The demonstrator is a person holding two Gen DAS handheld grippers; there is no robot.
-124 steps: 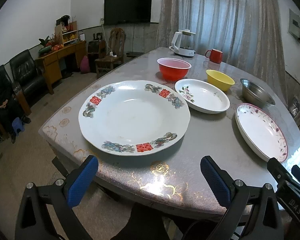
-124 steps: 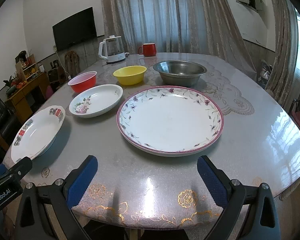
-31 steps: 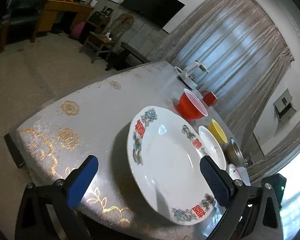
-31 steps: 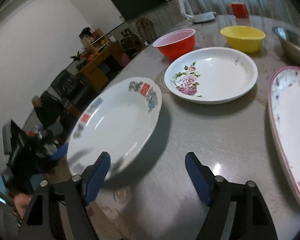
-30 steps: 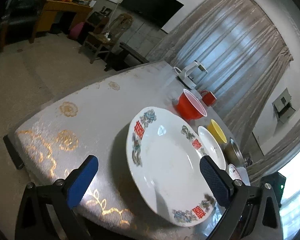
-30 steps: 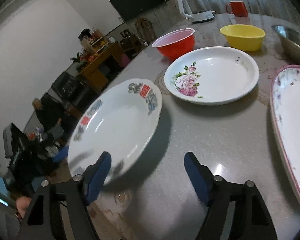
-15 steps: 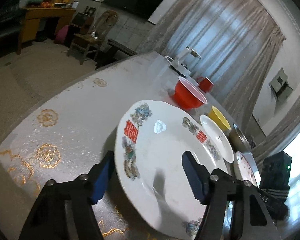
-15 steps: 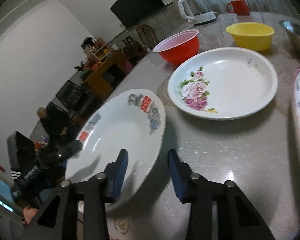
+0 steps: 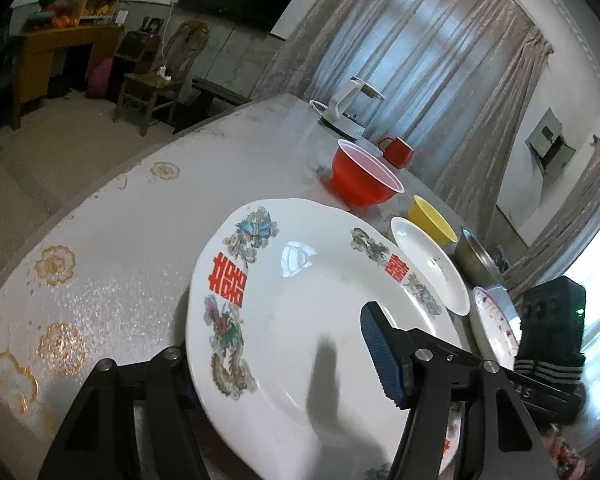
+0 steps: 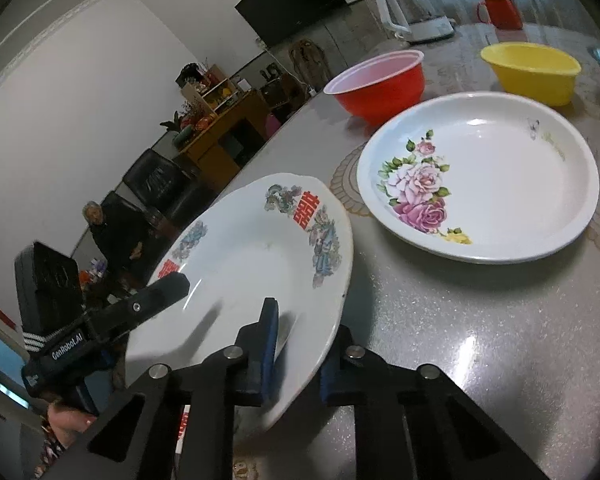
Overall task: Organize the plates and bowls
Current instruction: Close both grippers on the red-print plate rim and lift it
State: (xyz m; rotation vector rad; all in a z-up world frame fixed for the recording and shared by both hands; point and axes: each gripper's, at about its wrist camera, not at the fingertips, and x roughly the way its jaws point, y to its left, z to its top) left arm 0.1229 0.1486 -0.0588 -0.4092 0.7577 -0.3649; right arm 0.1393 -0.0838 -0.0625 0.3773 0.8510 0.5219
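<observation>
The large plate with red characters [image 9: 300, 320] now has a gripper on each side, where a second ago both pairs of fingers stood wide and free of it. The right gripper [image 10: 296, 354] has closed narrow on the plate's near rim: one blue finger [image 10: 269, 344] lies on the upper face, the other under the edge. The left gripper [image 9: 284, 364] has narrowed too. One finger [image 9: 380, 354] is above the plate and the other is hidden under the rim, so whether it presses I cannot tell. The plate sits at the counter [image 9: 112, 248] edge, its right side seemingly lifted a little. Beyond the plate are the rose plate [image 10: 492, 176], the red bowl [image 10: 380, 84] and the yellow bowl [image 10: 532, 70]. I judge the plate is now ready to be lifted for stacking.
</observation>
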